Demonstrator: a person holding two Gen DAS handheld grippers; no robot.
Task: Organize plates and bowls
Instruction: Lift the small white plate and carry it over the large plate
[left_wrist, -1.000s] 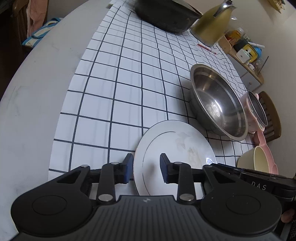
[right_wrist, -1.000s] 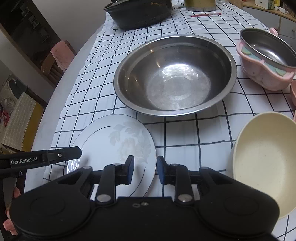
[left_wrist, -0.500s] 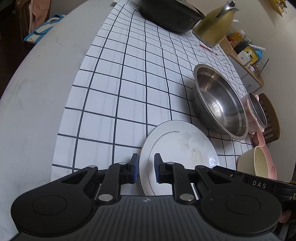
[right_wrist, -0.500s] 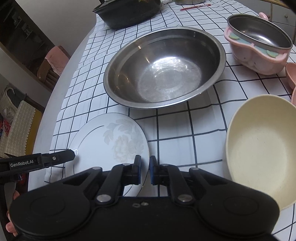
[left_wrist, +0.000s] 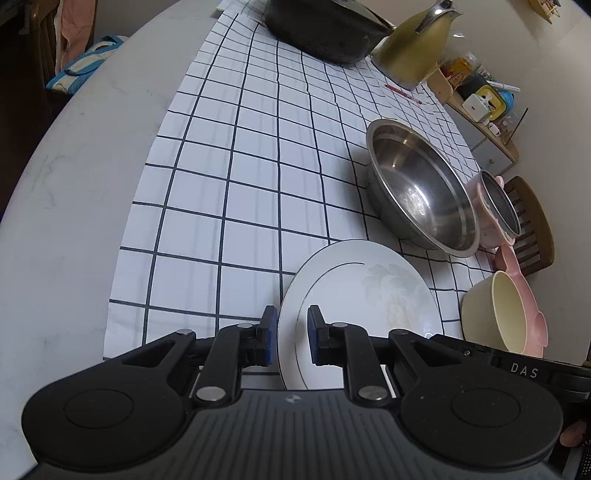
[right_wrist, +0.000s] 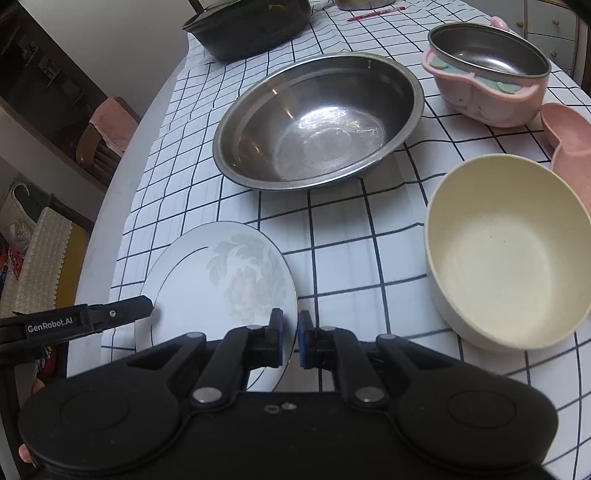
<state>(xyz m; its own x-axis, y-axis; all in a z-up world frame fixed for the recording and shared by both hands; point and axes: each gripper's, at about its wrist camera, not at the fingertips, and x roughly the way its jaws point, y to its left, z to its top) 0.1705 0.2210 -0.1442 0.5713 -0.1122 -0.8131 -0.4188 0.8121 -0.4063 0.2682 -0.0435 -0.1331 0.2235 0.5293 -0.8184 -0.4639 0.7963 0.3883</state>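
Observation:
A white plate with a pale flower print (left_wrist: 365, 299) (right_wrist: 225, 280) is held between both grippers near the table's front edge. My left gripper (left_wrist: 290, 338) is shut on its left rim. My right gripper (right_wrist: 290, 339) is shut on its right rim. A large steel bowl (right_wrist: 317, 122) (left_wrist: 421, 192) stands behind the plate. A cream bowl (right_wrist: 506, 254) (left_wrist: 495, 310) sits to the right of the plate. A pink bowl with a steel insert (right_wrist: 487, 74) (left_wrist: 496, 206) is at the far right, next to a pink dish (right_wrist: 572, 136).
A black-and-white grid cloth (left_wrist: 251, 177) covers the round table. A dark lidded pot (left_wrist: 325, 29) and a yellow-green kettle (left_wrist: 417, 44) stand at the far end, with a red pen (left_wrist: 402, 92) near them. Chairs stand beyond the table's edge (right_wrist: 107, 125).
Both grippers have closed from open onto the plate's opposite rims. The views have shifted slightly; the bowls have not moved.

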